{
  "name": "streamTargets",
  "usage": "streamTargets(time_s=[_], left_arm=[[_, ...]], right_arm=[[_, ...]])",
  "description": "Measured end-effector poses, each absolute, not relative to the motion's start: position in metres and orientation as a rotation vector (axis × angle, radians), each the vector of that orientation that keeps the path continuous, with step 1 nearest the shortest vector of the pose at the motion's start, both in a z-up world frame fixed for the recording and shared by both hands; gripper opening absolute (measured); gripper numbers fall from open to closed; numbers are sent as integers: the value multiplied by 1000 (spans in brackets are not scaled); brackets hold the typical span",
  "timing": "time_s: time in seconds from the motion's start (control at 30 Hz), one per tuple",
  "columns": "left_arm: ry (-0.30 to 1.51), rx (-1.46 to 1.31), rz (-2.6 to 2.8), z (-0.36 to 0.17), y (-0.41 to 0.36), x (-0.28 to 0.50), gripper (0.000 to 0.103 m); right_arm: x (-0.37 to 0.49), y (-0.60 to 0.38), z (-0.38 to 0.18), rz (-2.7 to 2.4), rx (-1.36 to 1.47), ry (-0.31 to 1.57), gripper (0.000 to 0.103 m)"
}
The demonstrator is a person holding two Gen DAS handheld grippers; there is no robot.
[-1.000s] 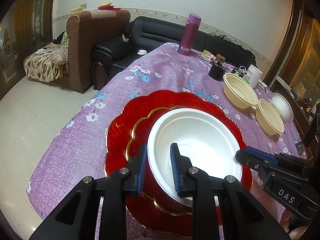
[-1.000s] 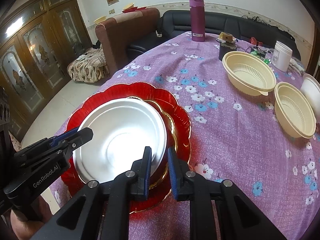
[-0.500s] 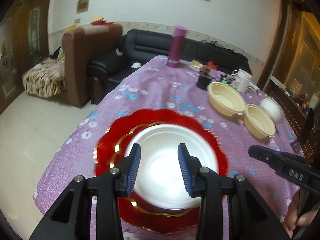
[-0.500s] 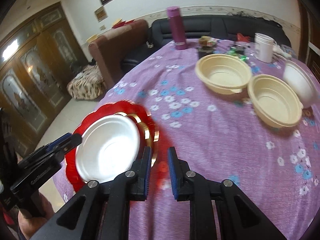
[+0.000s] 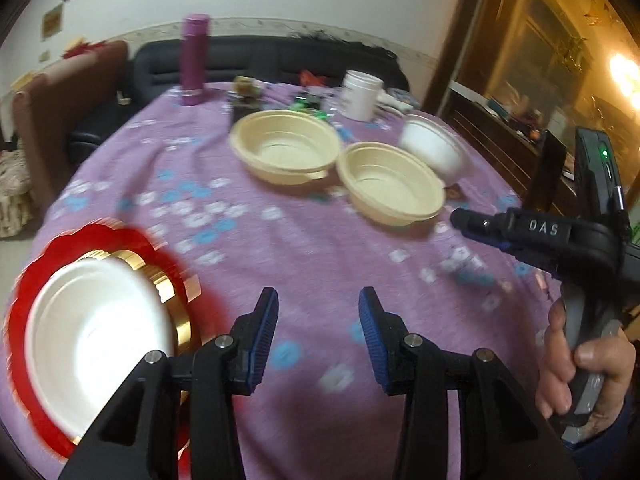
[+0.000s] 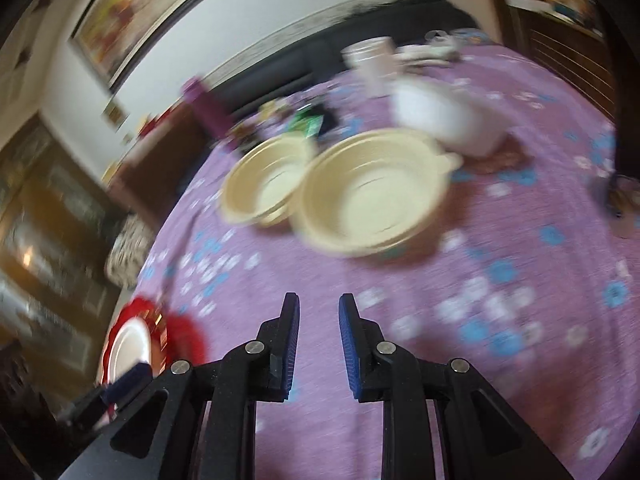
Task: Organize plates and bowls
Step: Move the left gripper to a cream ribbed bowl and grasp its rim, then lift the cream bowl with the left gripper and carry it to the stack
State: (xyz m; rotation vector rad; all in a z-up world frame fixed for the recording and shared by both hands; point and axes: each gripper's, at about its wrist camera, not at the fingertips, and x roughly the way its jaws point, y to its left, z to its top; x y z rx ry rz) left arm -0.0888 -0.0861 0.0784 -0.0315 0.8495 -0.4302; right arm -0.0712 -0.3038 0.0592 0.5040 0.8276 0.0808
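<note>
Swinging away from the red scalloped plate [image 5: 24, 292], where the white bowl [image 5: 92, 332] now sits released, both grippers are turning toward the cream bowls [image 5: 286, 150]. The left gripper [image 5: 318, 312] and right gripper [image 6: 319, 324] are opening, pinching nothing. "DAS" is showing on the right gripper.

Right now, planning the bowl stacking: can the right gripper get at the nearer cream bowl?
Probably yes. Only bare tablecloth lies between the empty, opening right gripper and the nearer cream bowl.
</note>
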Motion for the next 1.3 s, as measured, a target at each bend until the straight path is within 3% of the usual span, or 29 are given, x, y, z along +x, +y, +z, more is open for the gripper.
streamTargets(time_s=[0.23, 0.43, 0.67, 0.77, 1.0, 1.03, 1.17, 1.3], left_arm=[[844, -8, -434, 89, -140, -26, 51], [814, -26, -353, 68, -160, 23, 51], [796, 8, -363, 58, -172, 37, 55], [803, 7, -361, 51, -173, 40, 56], [831, -7, -394, 38, -176, 49, 56], [826, 5, -399, 38, -180, 49, 56], [843, 13, -432, 33, -187, 50, 30], [809, 50, -438, 38, -193, 40, 25]], right_arm=[[-42, -385, 59, -46, 615, 800, 26], [-19, -406, 40, -19, 669, 787, 26], [-9, -415, 20, 22, 688, 796, 26], [-4, -410, 18, 51, 691, 789, 35], [2, -404, 11, 43, 667, 787, 35], [2, -405, 10, 39, 670, 788, 35], [0, -402, 11, 22, 638, 775, 30], [-5, -397, 16, 30, 609, 766, 24]])
